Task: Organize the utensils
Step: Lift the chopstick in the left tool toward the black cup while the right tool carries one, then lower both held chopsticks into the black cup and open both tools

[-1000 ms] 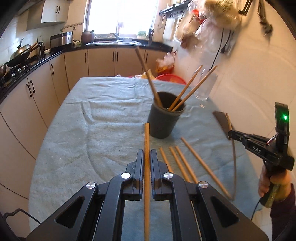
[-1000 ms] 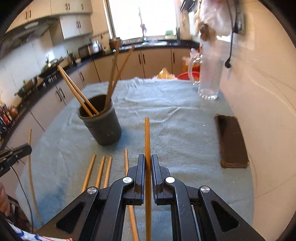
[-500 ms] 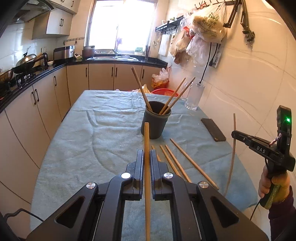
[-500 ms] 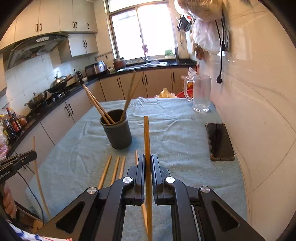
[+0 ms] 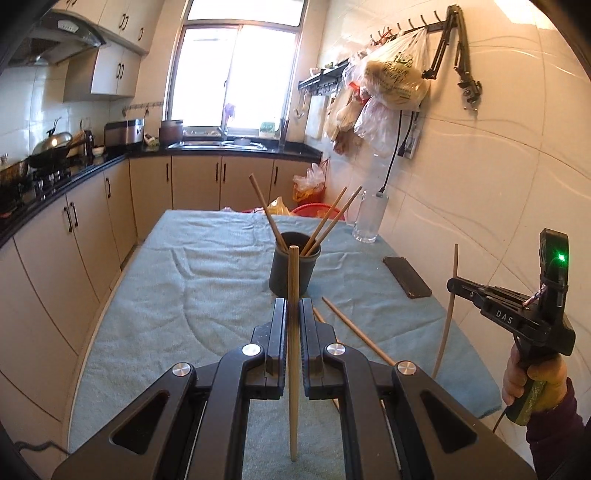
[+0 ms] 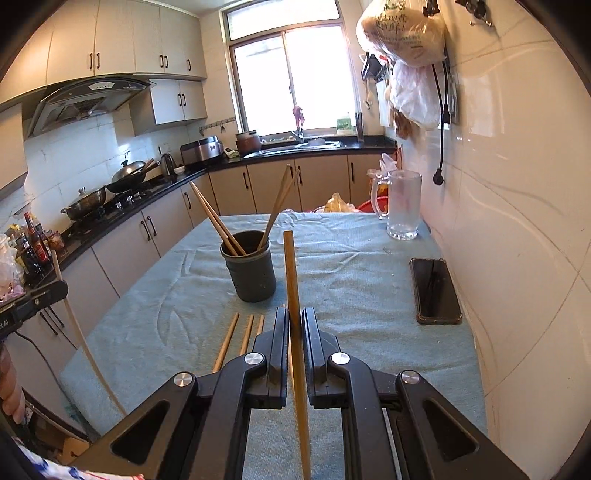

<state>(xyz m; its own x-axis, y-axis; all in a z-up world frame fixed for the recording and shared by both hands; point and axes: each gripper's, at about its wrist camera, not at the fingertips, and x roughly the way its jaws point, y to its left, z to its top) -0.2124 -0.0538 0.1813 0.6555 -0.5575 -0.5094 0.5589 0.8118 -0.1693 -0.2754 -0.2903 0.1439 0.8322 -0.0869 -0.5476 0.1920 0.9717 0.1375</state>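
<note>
Both grippers lifted higher off the tabletop (image 5: 207,295), left gripper (image 5: 293,314) and right gripper (image 6: 295,321) each clamping one chopstick (image 5: 293,332); next, I'd drop them into the holder cup (image 6: 253,275).

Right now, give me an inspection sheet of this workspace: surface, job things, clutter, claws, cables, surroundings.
Surface: table covered by a wrinkled teal cloth.
Job's things: dark utensil cup upright, holding several chopsticks; loose chopsticks lying on the cloth in front of it.
Clutter: black phone flat near the wall side; empty glass mug at the far corner.
Grippers: left claw shut on a chopstick; right claw shut on another chopstick; both raised above the cloth.
Cables: black wall cord hanging, plug unplugged.
Surroundings: kitchen counter, stove with wok, hanging bags.
</note>
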